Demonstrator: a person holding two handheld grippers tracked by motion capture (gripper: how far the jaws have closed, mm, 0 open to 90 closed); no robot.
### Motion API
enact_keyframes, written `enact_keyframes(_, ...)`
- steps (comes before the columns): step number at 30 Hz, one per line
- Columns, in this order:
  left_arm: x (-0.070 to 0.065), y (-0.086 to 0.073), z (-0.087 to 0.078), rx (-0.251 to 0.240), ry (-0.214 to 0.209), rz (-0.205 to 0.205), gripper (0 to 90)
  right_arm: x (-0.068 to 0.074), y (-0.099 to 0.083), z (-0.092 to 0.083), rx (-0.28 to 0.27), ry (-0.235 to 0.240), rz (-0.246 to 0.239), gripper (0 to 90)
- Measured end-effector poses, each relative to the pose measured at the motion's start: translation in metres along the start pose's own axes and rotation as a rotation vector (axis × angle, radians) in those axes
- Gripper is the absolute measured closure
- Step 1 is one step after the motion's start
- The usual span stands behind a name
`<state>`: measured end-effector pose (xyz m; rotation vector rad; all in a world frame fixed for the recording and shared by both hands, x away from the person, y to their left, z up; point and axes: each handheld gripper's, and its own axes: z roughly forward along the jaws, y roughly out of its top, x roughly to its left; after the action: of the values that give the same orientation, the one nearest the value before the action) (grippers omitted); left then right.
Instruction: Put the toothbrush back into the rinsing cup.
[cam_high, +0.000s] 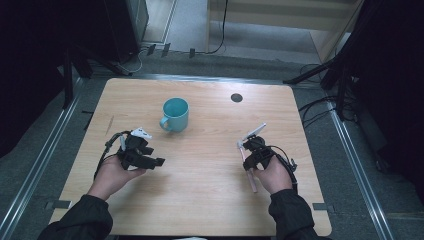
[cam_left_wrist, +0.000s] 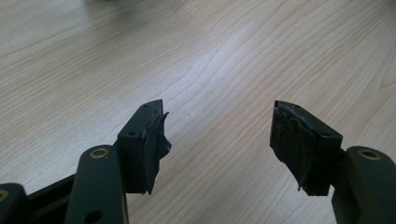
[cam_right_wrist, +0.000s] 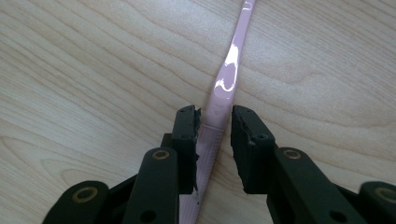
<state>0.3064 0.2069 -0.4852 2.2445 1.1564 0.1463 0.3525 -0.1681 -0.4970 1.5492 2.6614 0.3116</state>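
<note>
A slim pink toothbrush (cam_right_wrist: 226, 74) lies flat on the wooden table (cam_high: 200, 200), at the right in the high view (cam_high: 248, 167). My right gripper (cam_right_wrist: 215, 116) is shut on its handle, one black jaw on each side, low over the table (cam_high: 248, 159). A teal mug (cam_high: 175, 114) stands upright at the table's middle back, handle toward the front left. My left gripper (cam_left_wrist: 219, 121) is open over bare wood, nothing between its jaws; in the high view it sits at the front left (cam_high: 155, 156), a short way in front of the mug.
A dark round hole (cam_high: 236, 97) marks the tabletop at the back right. Metal rails (cam_high: 50, 150) run along both sides of the table, and cables (cam_high: 315, 107) lie on the floor to the right. Bare wood lies between the two hands.
</note>
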Motion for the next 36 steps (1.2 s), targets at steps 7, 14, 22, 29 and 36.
enact_keyframes(7, 0.0003, -0.0001, 0.0001, 0.003, -0.001, -0.003, 35.7, 0.0018, 0.002, 0.0043, 0.019, -0.009, 0.0, 71.7)
enact_keyframes(14, 0.0006, -0.0002, -0.0001, 0.003, 0.0, -0.001, 35.7, 0.002, 0.0025, 0.0067, 0.029, -0.022, -0.003, 71.4)
enact_keyframes(22, 0.0009, -0.0002, -0.0004, 0.003, 0.002, -0.003, 35.6, 0.0039, 0.0021, 0.0086, 0.03, -0.031, -0.007, 71.3)
enact_keyframes(29, 0.0011, -0.0006, -0.001, 0.004, 0.002, -0.002, 35.6, 0.0086, 0.0008, 0.0093, 0.023, -0.072, -0.023, 73.6)
enact_keyframes(36, 0.0009, -0.0012, -0.0009, -0.004, 0.003, -0.009, 35.5, 0.0097, -0.001, 0.0091, 0.016, -0.074, -0.028, 78.2)
